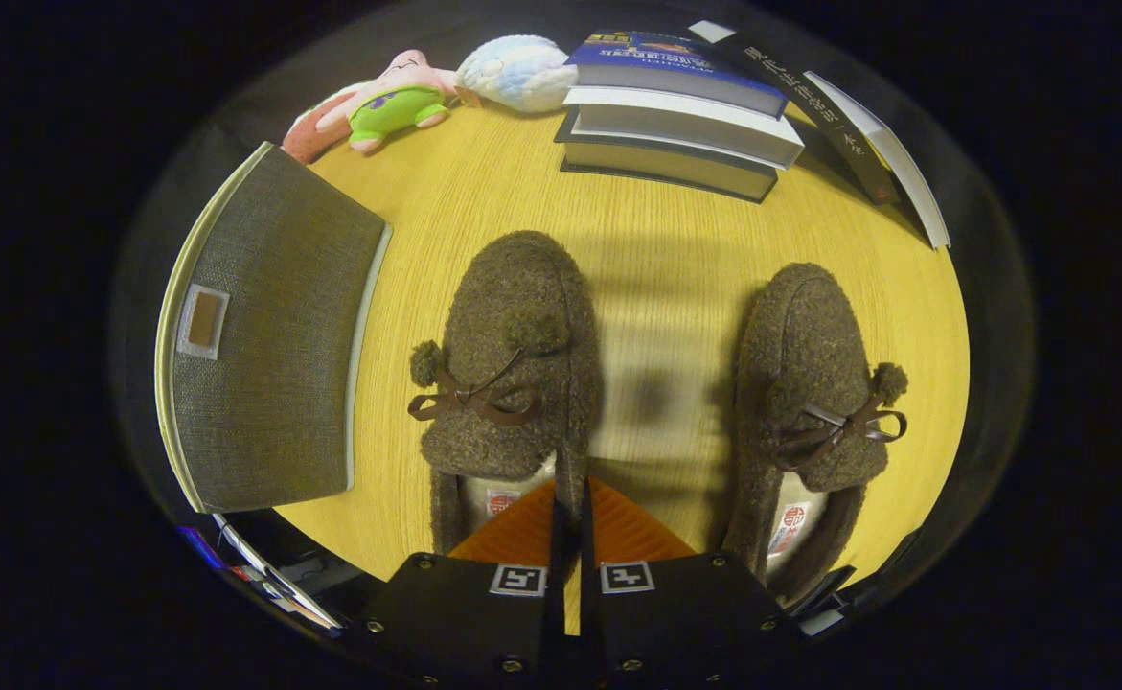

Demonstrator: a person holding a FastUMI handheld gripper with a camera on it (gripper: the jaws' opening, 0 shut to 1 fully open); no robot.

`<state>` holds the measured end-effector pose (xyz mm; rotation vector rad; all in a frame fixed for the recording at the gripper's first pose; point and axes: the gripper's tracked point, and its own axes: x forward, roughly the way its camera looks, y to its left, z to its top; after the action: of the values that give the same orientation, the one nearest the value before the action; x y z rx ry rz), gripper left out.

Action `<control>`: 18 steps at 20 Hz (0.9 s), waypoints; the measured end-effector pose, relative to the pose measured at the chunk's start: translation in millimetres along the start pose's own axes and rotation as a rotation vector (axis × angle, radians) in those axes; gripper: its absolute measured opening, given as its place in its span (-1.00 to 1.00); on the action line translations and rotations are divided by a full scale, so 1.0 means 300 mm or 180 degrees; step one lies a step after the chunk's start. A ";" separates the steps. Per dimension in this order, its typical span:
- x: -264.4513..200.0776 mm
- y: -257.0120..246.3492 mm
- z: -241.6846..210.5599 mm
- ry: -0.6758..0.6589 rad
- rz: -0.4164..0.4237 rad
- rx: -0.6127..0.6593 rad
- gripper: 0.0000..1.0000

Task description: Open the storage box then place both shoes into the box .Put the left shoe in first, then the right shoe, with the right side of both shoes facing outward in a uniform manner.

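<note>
Two brown fuzzy slippers with bows and pompoms lie toes away from me on the yellow wooden table [661, 259]. The left shoe [513, 316] is just ahead of my gripper [570, 498]. Its inner side wall runs down between my fingers [522, 541], which are pressed together on it near the heel opening. The right shoe [810, 345] lies apart, beyond and to the right of the fingers. The grey fabric storage box [273, 335] stands left of the left shoe. Its lid is down, with a small tab on it.
A stack of thick books [675, 125] sits at the table's far side, with another book [858, 134] leaning beside it to the right. Two plush toys [398, 101] lie at the far left, beyond the box. A strip of bare wood separates the shoes.
</note>
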<state>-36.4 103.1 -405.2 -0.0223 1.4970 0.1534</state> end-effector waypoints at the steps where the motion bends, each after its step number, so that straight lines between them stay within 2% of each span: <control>1: 0.007 -0.010 0.001 -0.0020 -0.0010 -0.0060 -0.88; 2: 0.008 -0.016 -0.001 -0.0028 -0.0002 -0.0128 -0.99; 6: -0.069 0.025 0.033 -0.0101 0.0288 0.0199 -0.99; 12: -0.306 0.108 0.158 -0.0376 0.0635 0.0400 -0.99; 18: -0.559 0.257 0.284 -0.0774 0.0868 0.0432 -0.99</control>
<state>28.1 174.1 -225.9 0.3011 1.2595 0.2641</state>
